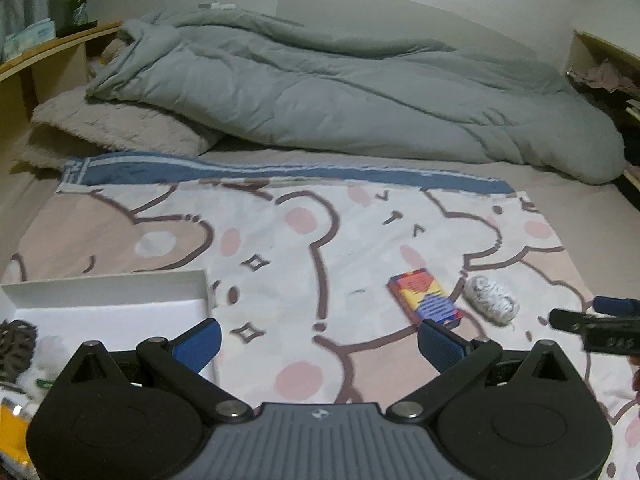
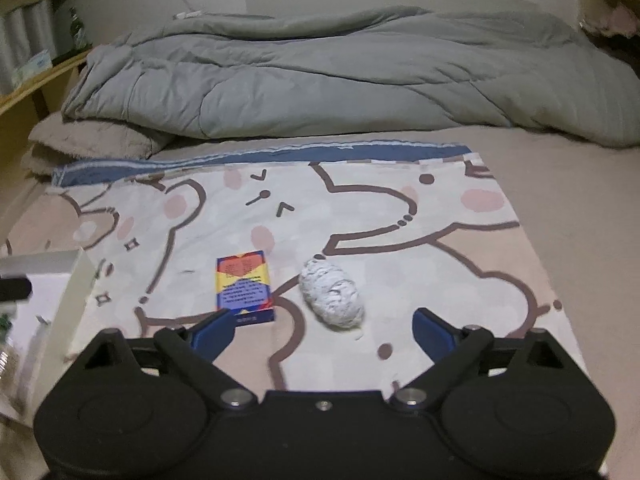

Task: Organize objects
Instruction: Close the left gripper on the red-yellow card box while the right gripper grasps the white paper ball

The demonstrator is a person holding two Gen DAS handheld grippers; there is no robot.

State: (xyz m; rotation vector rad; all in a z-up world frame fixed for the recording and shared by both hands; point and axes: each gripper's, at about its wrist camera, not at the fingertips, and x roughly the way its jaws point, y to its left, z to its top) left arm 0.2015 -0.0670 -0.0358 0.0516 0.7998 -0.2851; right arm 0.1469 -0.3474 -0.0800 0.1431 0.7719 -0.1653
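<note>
A colourful card box [image 1: 425,297] [image 2: 245,286] lies flat on the bear-print cloth [image 1: 304,248] [image 2: 392,240]. Beside it on the right rests a white and grey speckled roll [image 1: 491,299] [image 2: 332,294]. A white open box [image 1: 120,300] [image 2: 60,280] stands at the left with several small items in its near corner. My left gripper [image 1: 318,340] is open and empty, its right finger close to the card box's near end. My right gripper [image 2: 322,330] is open, with the roll just beyond its fingers and its left finger overlapping the card box's near edge. That same gripper shows at the left wrist view's right edge [image 1: 596,322].
A crumpled grey duvet [image 1: 340,84] [image 2: 340,68] and a beige fluffy blanket [image 1: 120,128] [image 2: 88,140] lie across the far side of the bed. A wooden shelf [image 1: 48,52] at the left holds a green bottle [image 1: 78,4] and tissue packs.
</note>
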